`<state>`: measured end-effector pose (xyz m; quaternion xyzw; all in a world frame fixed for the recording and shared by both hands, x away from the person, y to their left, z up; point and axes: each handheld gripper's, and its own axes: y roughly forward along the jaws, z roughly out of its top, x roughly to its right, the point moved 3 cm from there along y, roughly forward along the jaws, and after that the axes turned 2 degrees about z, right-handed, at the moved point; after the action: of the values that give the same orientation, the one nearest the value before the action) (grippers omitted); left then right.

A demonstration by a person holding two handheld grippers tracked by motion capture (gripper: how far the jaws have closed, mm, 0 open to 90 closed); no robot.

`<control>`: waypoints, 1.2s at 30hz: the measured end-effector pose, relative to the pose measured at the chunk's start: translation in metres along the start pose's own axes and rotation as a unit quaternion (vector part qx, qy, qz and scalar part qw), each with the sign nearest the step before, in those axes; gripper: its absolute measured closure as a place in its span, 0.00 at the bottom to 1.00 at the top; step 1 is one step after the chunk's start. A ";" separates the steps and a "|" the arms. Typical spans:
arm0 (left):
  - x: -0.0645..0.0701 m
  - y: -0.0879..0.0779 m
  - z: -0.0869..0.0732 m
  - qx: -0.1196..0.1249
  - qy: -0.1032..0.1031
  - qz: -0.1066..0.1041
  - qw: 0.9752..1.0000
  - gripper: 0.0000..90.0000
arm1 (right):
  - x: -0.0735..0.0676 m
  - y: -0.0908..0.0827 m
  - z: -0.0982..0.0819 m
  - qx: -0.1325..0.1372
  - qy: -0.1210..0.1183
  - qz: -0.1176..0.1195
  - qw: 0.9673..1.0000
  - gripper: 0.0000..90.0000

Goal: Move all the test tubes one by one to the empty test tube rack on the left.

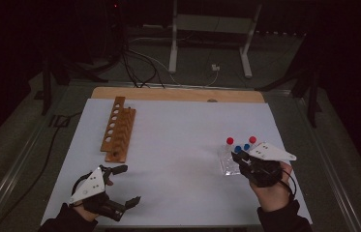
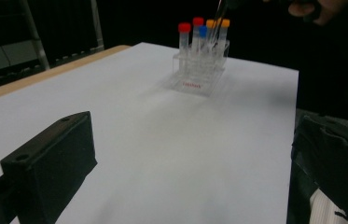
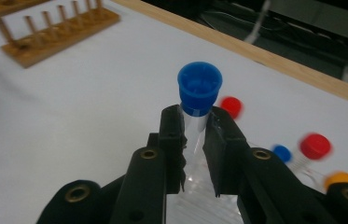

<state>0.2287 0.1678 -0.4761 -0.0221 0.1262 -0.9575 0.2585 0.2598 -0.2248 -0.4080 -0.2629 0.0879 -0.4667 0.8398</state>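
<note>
Our right claw (image 3: pixel 194 140) is clenched on a blue-capped tube (image 3: pixel 198 91), the two black jaws pressing its clear body just under the cap. In the high view that claw (image 1: pixel 244 157) sits at about four o'clock on the white table (image 1: pixel 178 140), right over the clear rack (image 1: pixel 227 162) of capped tubes. In the right gripper view we see the tube upright between the jaws, with the other caps lower down at three to four o'clock of it: a red cap (image 3: pixel 231 107), a small blue cap (image 3: pixel 282 153), another red cap (image 3: pixel 315 145) and an orange cap (image 3: pixel 340 179).

Our left claw (image 1: pixel 122 183) hangs released at about seven o'clock on the table, jaws wide apart with nothing between them. The wooden rack (image 1: pixel 117 129) lies at ten o'clock, well apart from the tubes.
</note>
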 end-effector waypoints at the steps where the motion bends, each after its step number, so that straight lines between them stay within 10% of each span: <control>1: 0.001 0.000 0.004 0.001 0.000 -0.006 1.000 0.01 | -0.004 0.001 0.001 0.000 -0.005 0.005 1.000 0.85; 14: 0.001 0.024 0.044 0.003 0.003 -0.048 0.999 0.01 | -0.042 0.033 -0.006 -0.037 -0.046 0.077 0.995 0.85; 27: 0.005 0.083 0.067 -0.017 0.000 -0.084 0.996 0.04 | -0.069 0.048 -0.011 -0.056 -0.062 0.124 0.989 0.85; 36: 0.017 0.114 0.072 -0.027 0.016 -0.102 0.994 0.24 | -0.076 0.051 -0.011 -0.056 -0.067 0.135 0.987 0.85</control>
<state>0.2773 0.0472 -0.4356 -0.0266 0.1532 -0.9754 0.1564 0.2513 -0.1434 -0.4513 -0.3257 0.0923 -0.3246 0.8832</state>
